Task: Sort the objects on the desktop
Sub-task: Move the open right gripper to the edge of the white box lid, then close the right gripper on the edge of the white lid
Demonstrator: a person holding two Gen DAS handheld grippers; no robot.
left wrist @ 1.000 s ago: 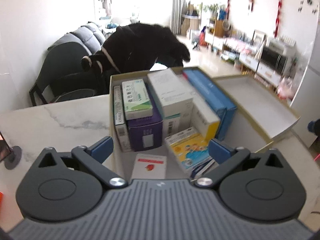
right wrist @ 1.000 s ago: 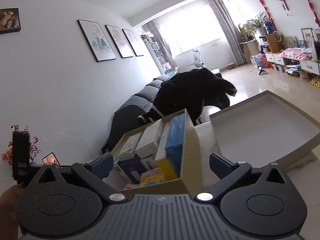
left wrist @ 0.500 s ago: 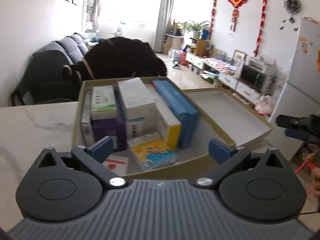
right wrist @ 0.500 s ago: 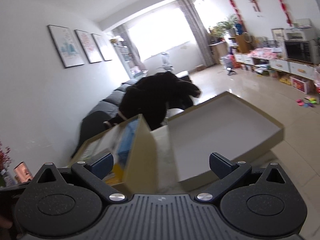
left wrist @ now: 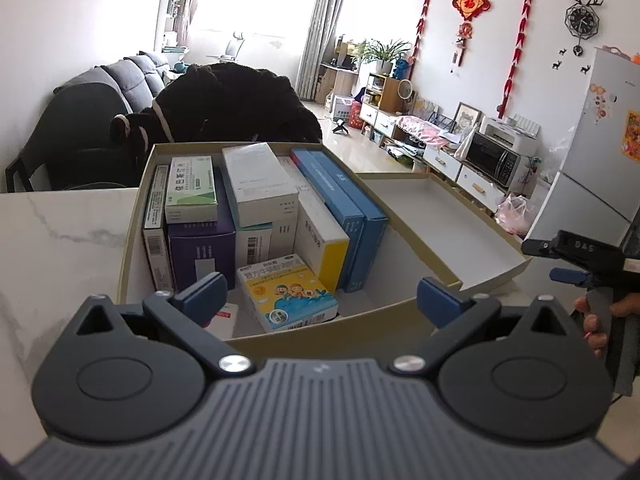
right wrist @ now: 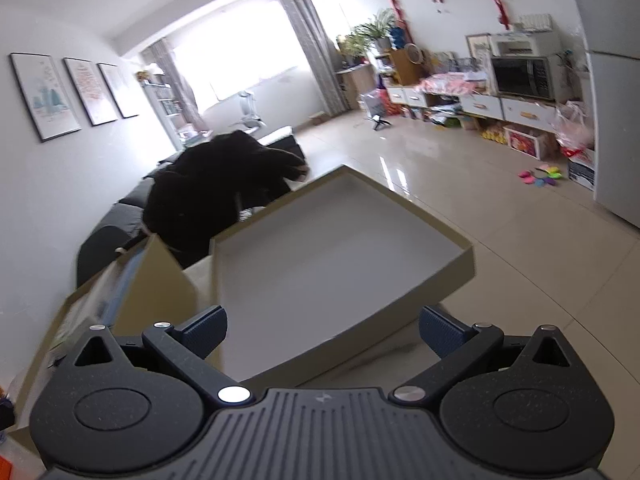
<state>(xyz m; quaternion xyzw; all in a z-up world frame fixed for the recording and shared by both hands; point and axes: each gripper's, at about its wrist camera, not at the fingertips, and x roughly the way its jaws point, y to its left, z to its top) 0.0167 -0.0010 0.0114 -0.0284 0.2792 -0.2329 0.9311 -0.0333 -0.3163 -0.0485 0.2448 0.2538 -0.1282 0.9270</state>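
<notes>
An open tan cardboard box [left wrist: 132, 216] stands on the table, packed with medicine boxes. Among them are a yellow box with cartoon children [left wrist: 286, 296], two long blue boxes [left wrist: 340, 208], a white box [left wrist: 260, 184], a green-and-white box [left wrist: 191, 188] and a purple box [left wrist: 202, 248]. My left gripper [left wrist: 320, 298] hovers open over the box's near wall, holding nothing. The box's empty lid [left wrist: 440, 220] lies to the right, open side up. My right gripper [right wrist: 322, 328] is open and empty above the lid's [right wrist: 328, 248] near edge; the box [right wrist: 160, 284] is on its left.
The white marble table [left wrist: 60, 220] extends left of the box. A black coat [left wrist: 224, 104] hangs over a chair behind it. The lid overhangs the table's right edge above the tiled floor [right wrist: 500, 220]. A hand [left wrist: 596, 320] holds the right gripper [left wrist: 548, 260].
My left gripper has drawn back and up, so the box's near wall now shows below it. My right gripper has swung right, from facing the box to facing the lid.
</notes>
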